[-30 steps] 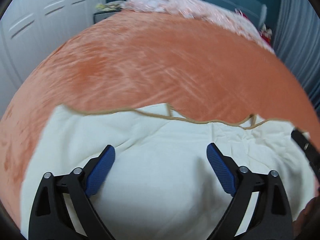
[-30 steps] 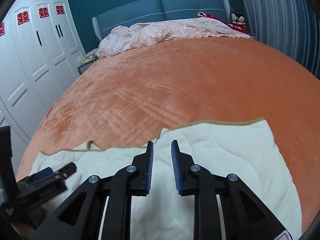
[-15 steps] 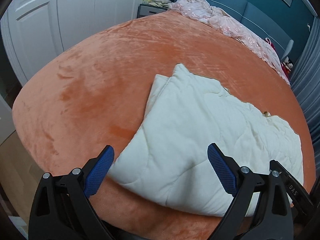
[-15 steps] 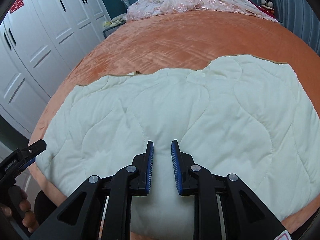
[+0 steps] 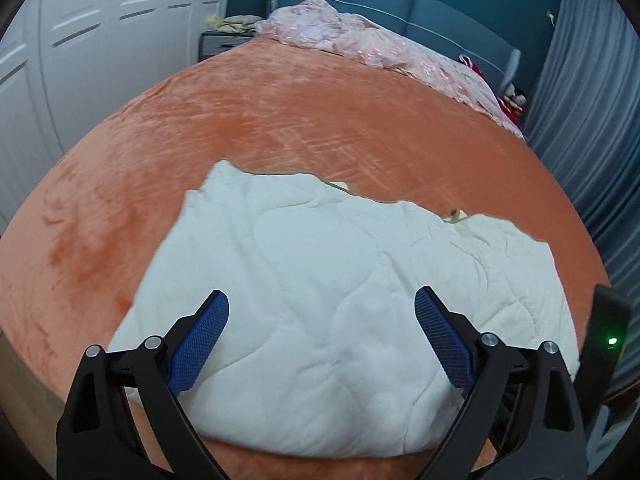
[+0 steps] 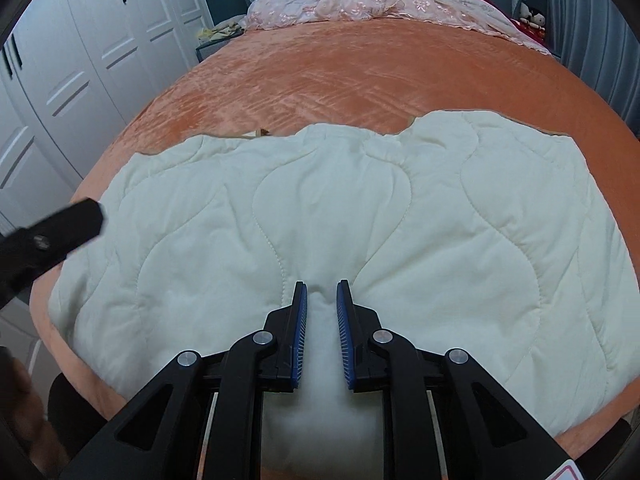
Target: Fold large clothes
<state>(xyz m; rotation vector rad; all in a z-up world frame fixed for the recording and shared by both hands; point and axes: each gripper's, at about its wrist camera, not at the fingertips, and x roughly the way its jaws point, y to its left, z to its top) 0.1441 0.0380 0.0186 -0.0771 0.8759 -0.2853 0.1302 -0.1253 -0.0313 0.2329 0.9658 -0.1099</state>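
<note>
On the left side of the room stand tall white wardrobe doors (image 6: pixel 72 80), and next to them, near the head of the bed, sits a small nightstand (image 5: pixel 218 42) with some things piled on top. The big bed is covered with an orange blanket (image 6: pixel 360 76). A cream quilted garment (image 6: pixel 320 208) lies spread flat on the near part of the orange blanket, close to the foot edge, with wavy stitch lines running over it. The left gripper (image 5: pixel 322 316) hangs over the near left part of the garment with its blue pads (image 5: pixel 198 344) far apart and nothing between them. The right gripper (image 6: pixel 322 300) is at the near edge of the garment, its jaws drawn close together with a puffed bit of the cream cloth pinched between them. At the head of the bed lies a crumpled pink cover (image 5: pixel 380 48) against a blue headboard (image 5: pixel 440 16). On the far right hang grey-blue curtains (image 5: pixel 588 120).
</note>
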